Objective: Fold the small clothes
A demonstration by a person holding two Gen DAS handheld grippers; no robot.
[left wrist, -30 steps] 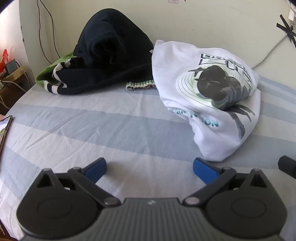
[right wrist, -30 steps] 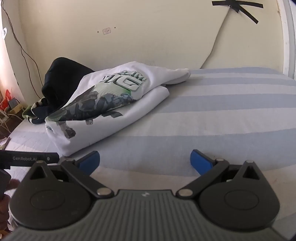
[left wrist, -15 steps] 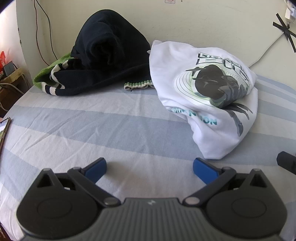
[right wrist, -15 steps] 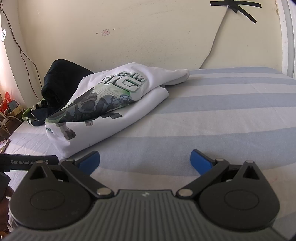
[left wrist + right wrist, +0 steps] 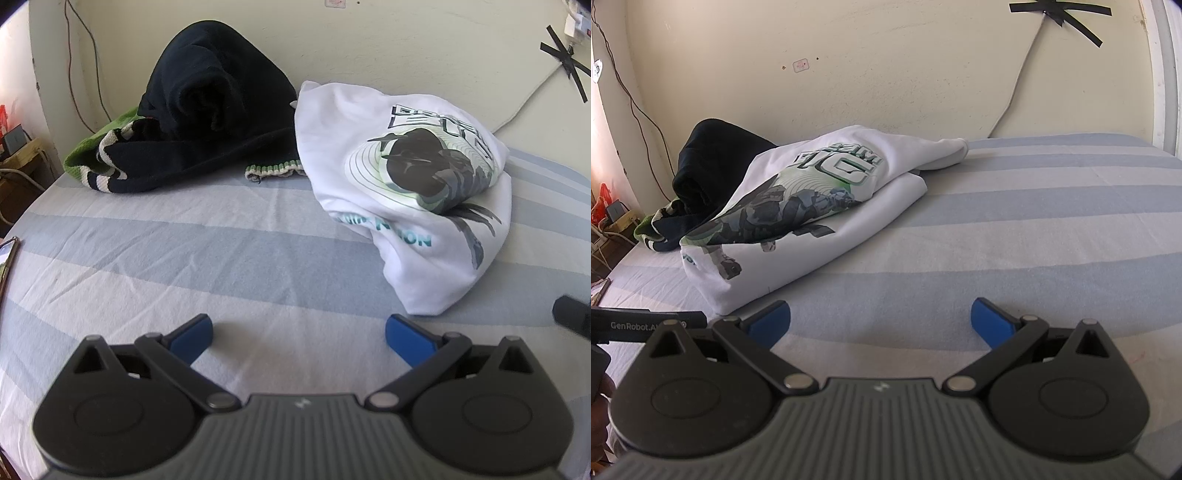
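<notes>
Plainly, with both the left hand-held gripper (image 5: 299, 330) and the right hand-held gripper (image 5: 881, 317) spread open and empty over the blue-and-white striped bed sheet (image 5: 184, 251), a pinch at the crumpled white printed cotton T-shirt (image 5: 406, 192) may catch several bunched layers, or snag the dark navy knitted garment (image 5: 207, 110) touching its far left edge.

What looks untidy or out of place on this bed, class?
The white T-shirt lies crumpled in a heap, its print buckled. Behind it the dark garment is bunched on top of a green striped one. Nothing is folded yet.
</notes>
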